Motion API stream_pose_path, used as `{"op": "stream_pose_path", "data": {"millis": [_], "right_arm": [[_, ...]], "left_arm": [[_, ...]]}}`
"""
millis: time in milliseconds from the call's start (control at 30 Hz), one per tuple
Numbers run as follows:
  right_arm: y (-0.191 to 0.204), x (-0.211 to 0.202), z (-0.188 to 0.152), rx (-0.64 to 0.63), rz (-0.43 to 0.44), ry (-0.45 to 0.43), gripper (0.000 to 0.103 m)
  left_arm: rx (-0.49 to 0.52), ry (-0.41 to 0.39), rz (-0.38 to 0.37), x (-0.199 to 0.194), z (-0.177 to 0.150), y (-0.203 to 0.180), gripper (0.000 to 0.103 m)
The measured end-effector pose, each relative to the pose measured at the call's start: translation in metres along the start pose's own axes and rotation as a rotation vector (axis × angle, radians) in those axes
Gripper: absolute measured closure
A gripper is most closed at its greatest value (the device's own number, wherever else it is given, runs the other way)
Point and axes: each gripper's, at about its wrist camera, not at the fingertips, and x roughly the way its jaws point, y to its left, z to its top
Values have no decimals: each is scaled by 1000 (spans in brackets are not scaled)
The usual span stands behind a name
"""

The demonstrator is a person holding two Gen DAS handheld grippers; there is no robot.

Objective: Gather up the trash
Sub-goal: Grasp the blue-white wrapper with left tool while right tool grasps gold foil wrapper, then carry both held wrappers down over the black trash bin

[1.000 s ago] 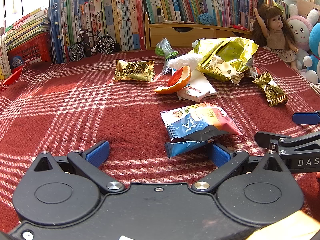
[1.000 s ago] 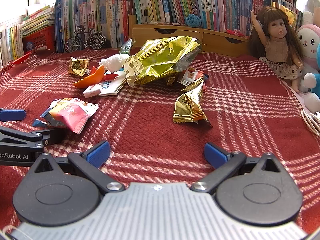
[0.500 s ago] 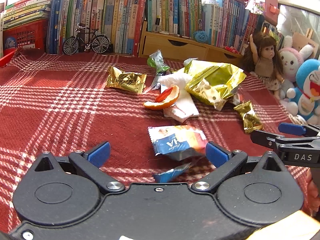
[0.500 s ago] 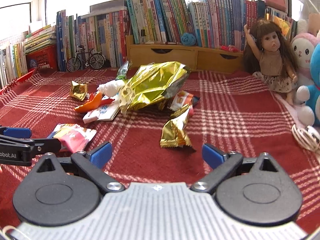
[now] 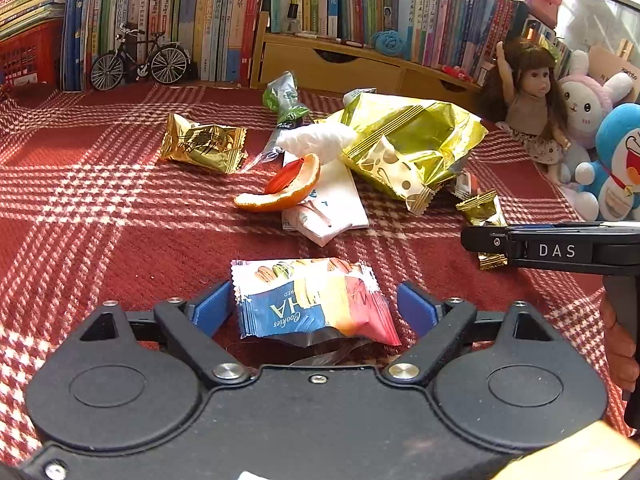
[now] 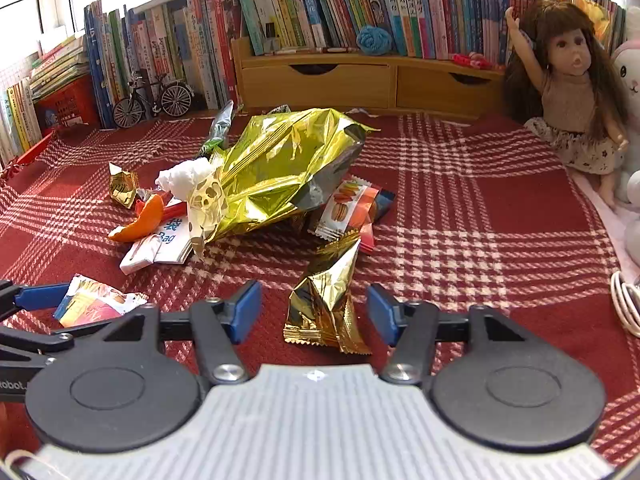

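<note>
Here, left gripper (image 5: 314,312) low, fingers spread around cookie packet (image 5: 312,306), right gripper (image 6: 314,312) likewise straddling gold wrapper (image 6: 326,304), contact unclear

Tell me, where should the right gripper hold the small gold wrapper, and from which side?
Probably across its crumpled middle, from the near side: the gold wrapper lies pointing away between the open right gripper, wide crimped end nearest.

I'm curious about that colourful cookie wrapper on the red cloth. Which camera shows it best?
The left wrist view: the cookie wrapper lies whole and close between the open left gripper, its print readable. The right wrist view catches only part of it at the left edge, behind a gripper finger.
</note>
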Motion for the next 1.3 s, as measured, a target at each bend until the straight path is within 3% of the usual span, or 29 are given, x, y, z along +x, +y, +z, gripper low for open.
{"op": "stream_pose_path", "data": {"millis": [67, 100, 167, 267, 800, 1300], "right_arm": [[-1, 7, 0, 23, 7, 34, 62], [-1, 9, 0, 31, 4, 40, 67], [-2, 6, -1, 44, 12, 33, 69], [0, -3, -3, 48, 37, 13, 74], [32, -73, -27, 13, 138, -47, 75], [75, -134, -85, -37, 249, -7, 75]], "left_arm": [[23, -7, 22, 0, 0, -3, 32], [24, -8, 24, -1, 0, -4, 45], [8, -9, -2, -4, 1, -1, 60], [-23, -8, -24, -10, 1, 6, 64], [-33, -94, -41, -92, -22, 24, 66], [5, -79, -76, -183, -77, 42, 67]]}}
